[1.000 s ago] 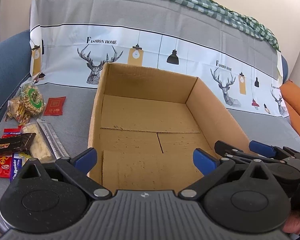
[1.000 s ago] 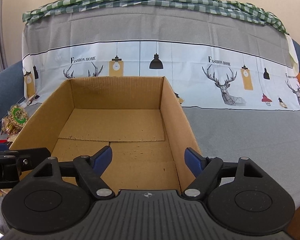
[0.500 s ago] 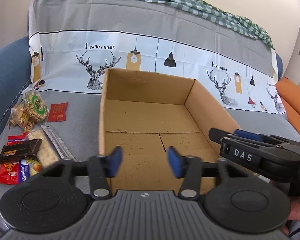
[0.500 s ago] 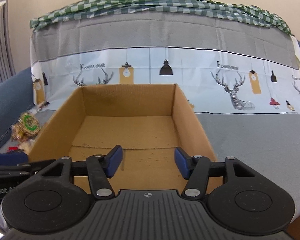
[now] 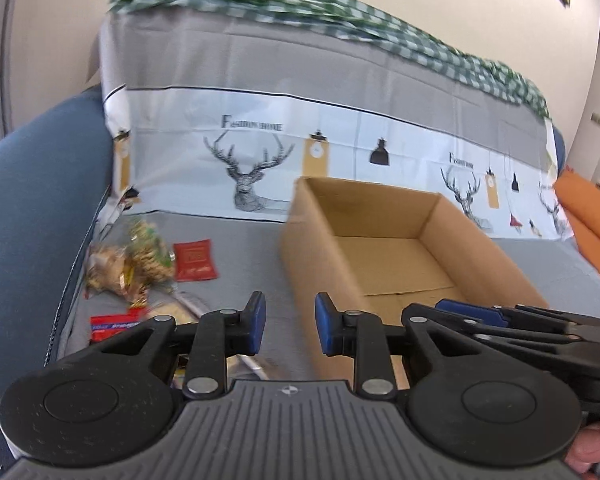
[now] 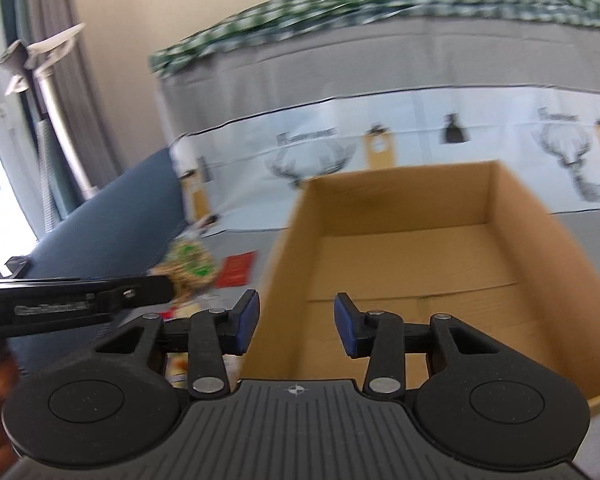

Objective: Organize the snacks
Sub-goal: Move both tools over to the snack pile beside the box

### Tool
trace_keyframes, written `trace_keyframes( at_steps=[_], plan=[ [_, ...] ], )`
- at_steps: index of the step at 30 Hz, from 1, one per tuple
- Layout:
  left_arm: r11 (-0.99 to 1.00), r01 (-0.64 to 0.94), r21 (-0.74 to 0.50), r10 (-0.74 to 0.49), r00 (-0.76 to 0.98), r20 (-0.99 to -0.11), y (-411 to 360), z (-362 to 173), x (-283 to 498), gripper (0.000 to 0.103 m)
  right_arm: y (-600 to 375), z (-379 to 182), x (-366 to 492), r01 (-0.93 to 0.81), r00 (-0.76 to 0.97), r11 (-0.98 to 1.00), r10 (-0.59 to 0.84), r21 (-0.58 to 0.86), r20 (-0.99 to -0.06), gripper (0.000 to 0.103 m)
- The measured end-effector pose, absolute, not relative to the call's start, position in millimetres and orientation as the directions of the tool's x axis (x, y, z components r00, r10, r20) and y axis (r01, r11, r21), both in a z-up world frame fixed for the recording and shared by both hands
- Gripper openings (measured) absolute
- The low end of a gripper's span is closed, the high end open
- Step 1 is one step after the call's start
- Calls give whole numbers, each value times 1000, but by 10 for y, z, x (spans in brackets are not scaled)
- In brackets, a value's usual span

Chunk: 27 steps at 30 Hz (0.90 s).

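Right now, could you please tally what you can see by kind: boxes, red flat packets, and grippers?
Cardboard box: 1
Red flat packets: 2
Grippers, left gripper and right gripper: 2
Total: 5

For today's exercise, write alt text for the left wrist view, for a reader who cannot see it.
An empty open cardboard box sits on a grey-covered sofa, with snack packets scattered to its left. In front, the left hand-held gripper is closing on nothing, and the right hand-held gripper reaches in from the right.
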<state>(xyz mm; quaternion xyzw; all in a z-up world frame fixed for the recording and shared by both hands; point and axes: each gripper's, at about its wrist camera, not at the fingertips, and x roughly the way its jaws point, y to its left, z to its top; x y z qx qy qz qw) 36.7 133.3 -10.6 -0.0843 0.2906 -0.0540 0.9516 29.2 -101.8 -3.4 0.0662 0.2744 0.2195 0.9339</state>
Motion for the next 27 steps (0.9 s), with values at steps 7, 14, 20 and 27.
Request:
trace_keyframes(
  at_steps=[7,14,20,27],
  plan=[
    [854,-155,-496,-172,816,-551,2122,-616,404,28,-351,-250,214,-517,651,824,554,231,-520,43],
    [744,-336,-578,-141,766,-627,2538,-891,509,39,94,-591,115,-646,573,748,607,152,-551,43],
    [686,-413,-599,-127,742,-658,2689,-1019,568,57,224,-857,252,-640,516,747,592,181,-619,45],
    [696,-473,-541,-51,719,-693,2703,-1084,655,72,304,-1116,490,-595,433,759,579,264,-691,45]
  ],
)
